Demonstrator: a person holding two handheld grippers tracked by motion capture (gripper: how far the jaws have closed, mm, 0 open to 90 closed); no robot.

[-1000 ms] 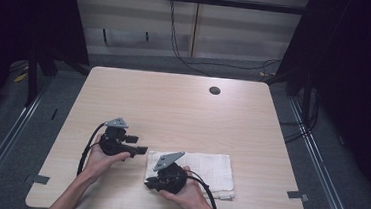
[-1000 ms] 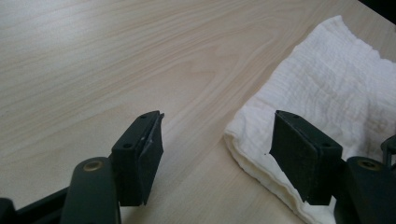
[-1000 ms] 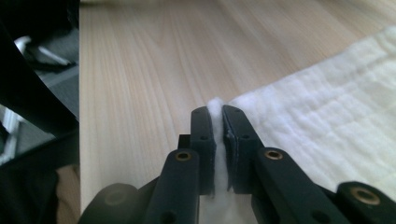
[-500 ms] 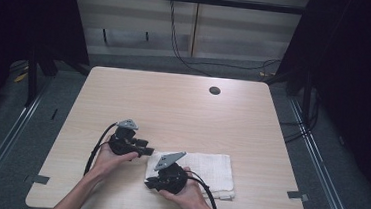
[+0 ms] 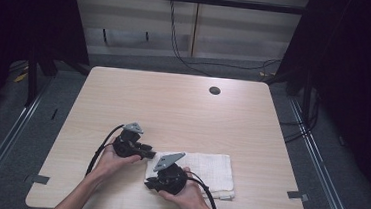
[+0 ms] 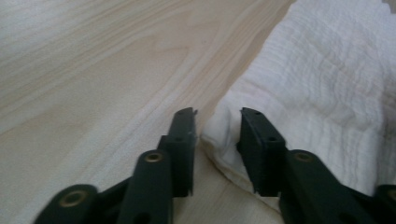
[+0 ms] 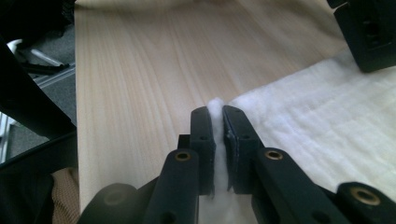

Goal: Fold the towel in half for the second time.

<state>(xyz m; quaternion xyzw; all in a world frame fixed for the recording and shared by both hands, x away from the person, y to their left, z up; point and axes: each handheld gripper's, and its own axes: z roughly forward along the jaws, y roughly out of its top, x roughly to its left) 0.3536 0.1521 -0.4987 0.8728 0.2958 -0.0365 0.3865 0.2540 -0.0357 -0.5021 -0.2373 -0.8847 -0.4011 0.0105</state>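
Right tongs point(image 7: 218, 122) pinch the unmarked white towel's point(image 5: 208, 167) corner, left tongs point(image 6: 217, 123) just closing around another corner.

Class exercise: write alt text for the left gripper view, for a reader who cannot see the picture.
The left gripper has its two black jaws around the bunched corner of a white towel, with a gap left between the cloth and the jaws; they have just been closing. The towel lies on a pale wooden table and runs off to the right.
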